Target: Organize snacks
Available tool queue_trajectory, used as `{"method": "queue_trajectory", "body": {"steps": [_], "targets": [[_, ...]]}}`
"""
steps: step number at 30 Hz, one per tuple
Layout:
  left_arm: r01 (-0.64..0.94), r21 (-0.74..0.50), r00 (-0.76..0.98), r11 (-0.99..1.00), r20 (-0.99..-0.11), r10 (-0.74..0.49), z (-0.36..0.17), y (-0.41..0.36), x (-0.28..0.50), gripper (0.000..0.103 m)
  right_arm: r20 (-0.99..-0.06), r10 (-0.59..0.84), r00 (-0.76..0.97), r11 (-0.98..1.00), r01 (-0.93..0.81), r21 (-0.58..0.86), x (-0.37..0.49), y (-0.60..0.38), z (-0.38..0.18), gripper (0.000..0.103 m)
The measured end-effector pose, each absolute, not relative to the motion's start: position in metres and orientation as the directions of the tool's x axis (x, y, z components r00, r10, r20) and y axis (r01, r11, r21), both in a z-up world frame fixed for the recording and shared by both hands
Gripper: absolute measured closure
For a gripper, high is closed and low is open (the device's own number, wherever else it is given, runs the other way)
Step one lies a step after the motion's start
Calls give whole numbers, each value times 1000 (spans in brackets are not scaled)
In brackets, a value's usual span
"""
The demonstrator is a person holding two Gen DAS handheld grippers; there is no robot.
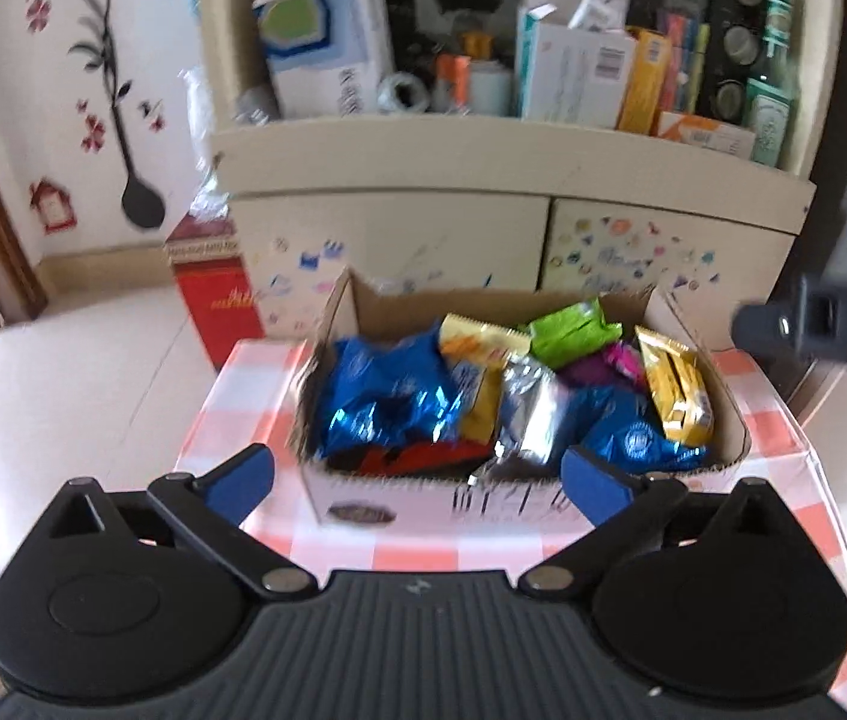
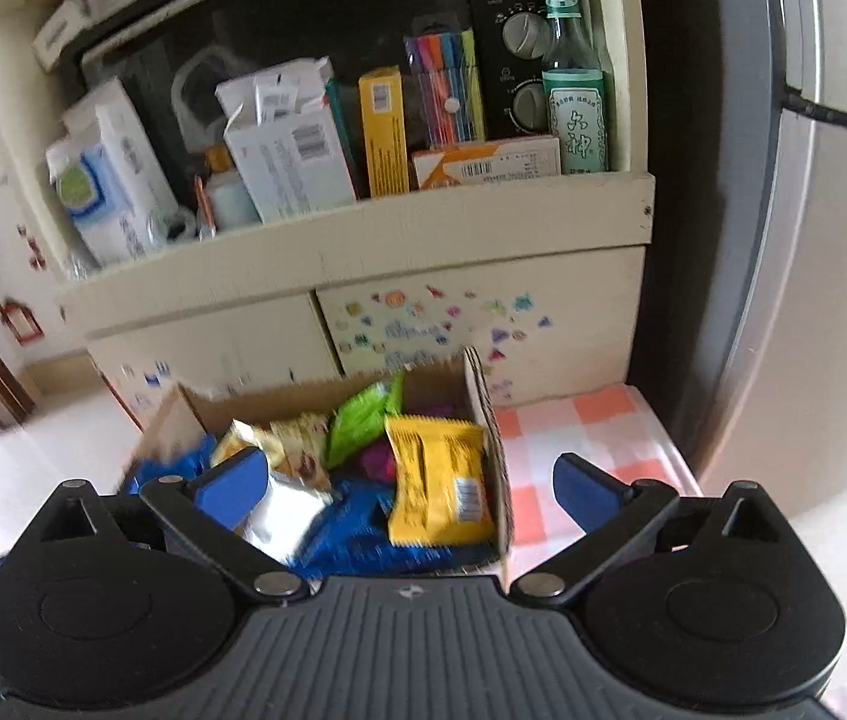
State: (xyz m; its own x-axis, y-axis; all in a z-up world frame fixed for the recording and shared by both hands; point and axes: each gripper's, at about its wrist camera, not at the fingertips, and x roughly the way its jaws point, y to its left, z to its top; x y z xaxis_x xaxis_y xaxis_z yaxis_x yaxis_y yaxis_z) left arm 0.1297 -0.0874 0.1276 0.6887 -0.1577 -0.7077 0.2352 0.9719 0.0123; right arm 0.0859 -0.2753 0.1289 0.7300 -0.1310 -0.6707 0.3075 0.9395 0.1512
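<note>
Glossy blue, yellow, green and silver snack packets are seen heaped inside an open brown cardboard box on a pink-checked table, at twelve o'clock from the left gripper and right gripper, both spread wide and empty, suggesting sorting is nearly finished.

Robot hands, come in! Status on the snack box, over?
Left gripper open, empty. Right gripper open, empty. Snack packets piled inside cardboard box on checkered table. Nothing blocking.
</note>
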Motion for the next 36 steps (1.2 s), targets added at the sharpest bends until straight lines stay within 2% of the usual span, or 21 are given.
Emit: {"method": "queue_trajectory", "body": {"steps": [3, 9, 36], "targets": [[221, -10, 678, 975, -717, -161, 130, -78, 127, 1, -703, -163, 692, 941, 322, 99, 81, -270, 121, 0], [217, 30, 681, 976, -721, -129, 130, -81, 127, 1, -725, -205, 658, 956, 294, -3, 84, -261, 111, 0], [227, 96, 690, 969, -718, -91, 123, -92, 134, 1, -743, -236, 627, 965, 244, -101, 94, -254, 103, 0]]}}
